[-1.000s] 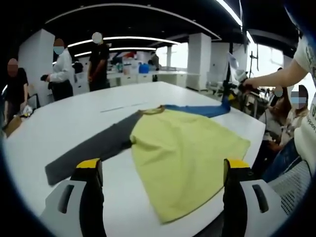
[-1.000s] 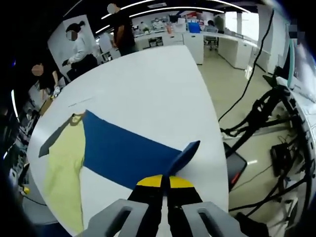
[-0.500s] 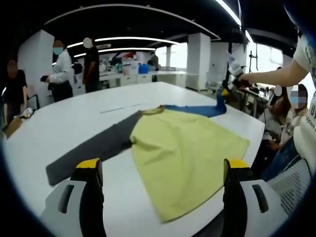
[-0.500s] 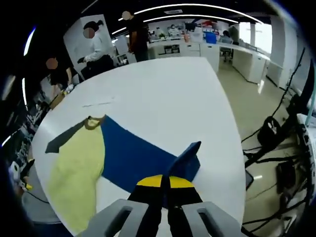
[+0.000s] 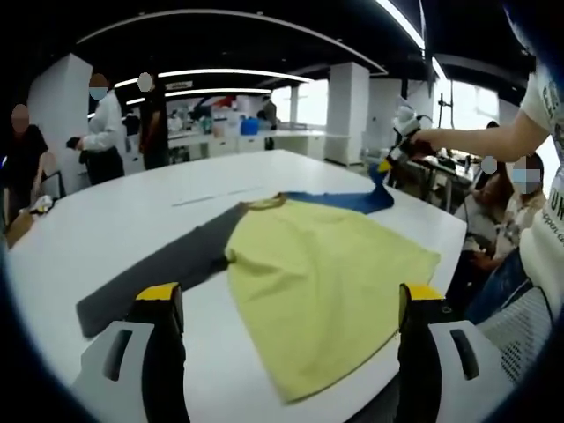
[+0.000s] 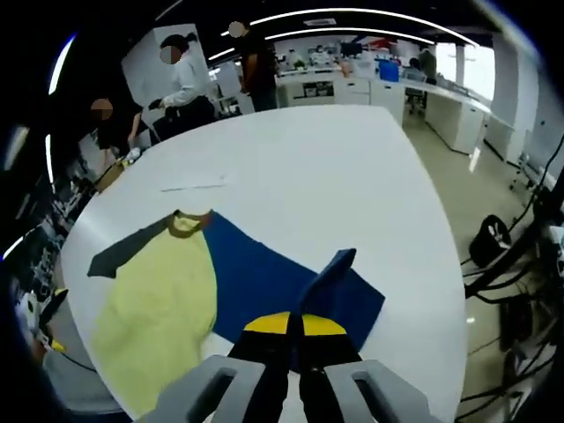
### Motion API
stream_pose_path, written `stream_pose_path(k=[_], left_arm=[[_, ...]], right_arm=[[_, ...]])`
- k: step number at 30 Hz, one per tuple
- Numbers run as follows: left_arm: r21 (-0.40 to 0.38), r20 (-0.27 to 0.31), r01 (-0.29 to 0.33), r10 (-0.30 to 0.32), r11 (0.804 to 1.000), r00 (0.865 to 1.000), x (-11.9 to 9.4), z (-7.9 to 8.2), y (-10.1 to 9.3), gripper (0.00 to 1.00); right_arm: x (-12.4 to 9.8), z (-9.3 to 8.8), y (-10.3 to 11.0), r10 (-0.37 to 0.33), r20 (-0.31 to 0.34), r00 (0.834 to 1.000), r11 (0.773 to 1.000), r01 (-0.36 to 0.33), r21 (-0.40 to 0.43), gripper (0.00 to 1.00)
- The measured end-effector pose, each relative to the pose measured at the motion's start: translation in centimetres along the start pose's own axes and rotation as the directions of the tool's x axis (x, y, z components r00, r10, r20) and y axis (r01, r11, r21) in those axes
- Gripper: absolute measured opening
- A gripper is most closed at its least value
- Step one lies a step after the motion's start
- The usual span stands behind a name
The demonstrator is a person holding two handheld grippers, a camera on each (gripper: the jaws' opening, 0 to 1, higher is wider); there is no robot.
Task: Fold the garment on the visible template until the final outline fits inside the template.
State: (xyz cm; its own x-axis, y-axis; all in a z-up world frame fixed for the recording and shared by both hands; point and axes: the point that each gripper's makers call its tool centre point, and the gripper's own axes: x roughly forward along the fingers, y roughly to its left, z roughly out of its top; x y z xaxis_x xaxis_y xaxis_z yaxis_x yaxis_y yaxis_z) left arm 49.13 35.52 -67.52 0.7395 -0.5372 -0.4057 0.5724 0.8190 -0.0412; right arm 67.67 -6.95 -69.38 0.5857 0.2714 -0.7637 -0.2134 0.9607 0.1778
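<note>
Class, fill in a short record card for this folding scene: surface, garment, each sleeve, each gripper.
Surface: white table
Garment: shirt with a yellow body, lying flat
Grey sleeve: stretched flat on the table
Blue sleeve: its end lifted off the table
Right gripper: jaws shut on the blue sleeve's end
Left gripper: jaws open, holding nothing
Background: people standing beyond the table

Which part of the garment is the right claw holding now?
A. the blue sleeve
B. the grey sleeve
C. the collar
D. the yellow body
A: in the right gripper view the right claw is shut on the end of the blue sleeve, whose tip stands up from between its jaws.
</note>
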Motion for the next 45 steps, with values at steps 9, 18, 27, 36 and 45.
stream_pose_path(k=[9,18,27,36,45], left_arm=[[0.004,0.009,0.009,-0.009,1.000,1.000,0.1,0.3,0.0,0.99],[0.011,0.009,0.020,-0.020,1.000,1.000,0.2,0.4,-0.3,0.98],[0.014,0.014,0.026,-0.027,1.000,1.000,0.4,0.4,-0.8,0.98],[0.022,0.001,0.024,-0.024,0.999,1.000,0.1,-0.2,-0.8,0.97],[0.018,-0.001,0.017,-0.017,1.000,1.000,-0.2,-0.6,-0.5,0.97]], right_arm=[[1.9,0.2,3.2,0.015,-0.021,1.000,0.999,-0.016,-0.051,0.00],[3.3,0.6,6.5,0.047,-0.020,0.999,0.996,-0.049,-0.078,0.00],[4.6,0.8,9.7,0.078,-0.030,0.996,0.992,-0.081,-0.098,0.00],[6.1,0.7,12.8,0.092,-0.053,0.994,0.985,-0.098,-0.143,0.00],[7.0,0.7,15.7,0.120,-0.066,0.991,0.977,-0.129,-0.168,0.00]])
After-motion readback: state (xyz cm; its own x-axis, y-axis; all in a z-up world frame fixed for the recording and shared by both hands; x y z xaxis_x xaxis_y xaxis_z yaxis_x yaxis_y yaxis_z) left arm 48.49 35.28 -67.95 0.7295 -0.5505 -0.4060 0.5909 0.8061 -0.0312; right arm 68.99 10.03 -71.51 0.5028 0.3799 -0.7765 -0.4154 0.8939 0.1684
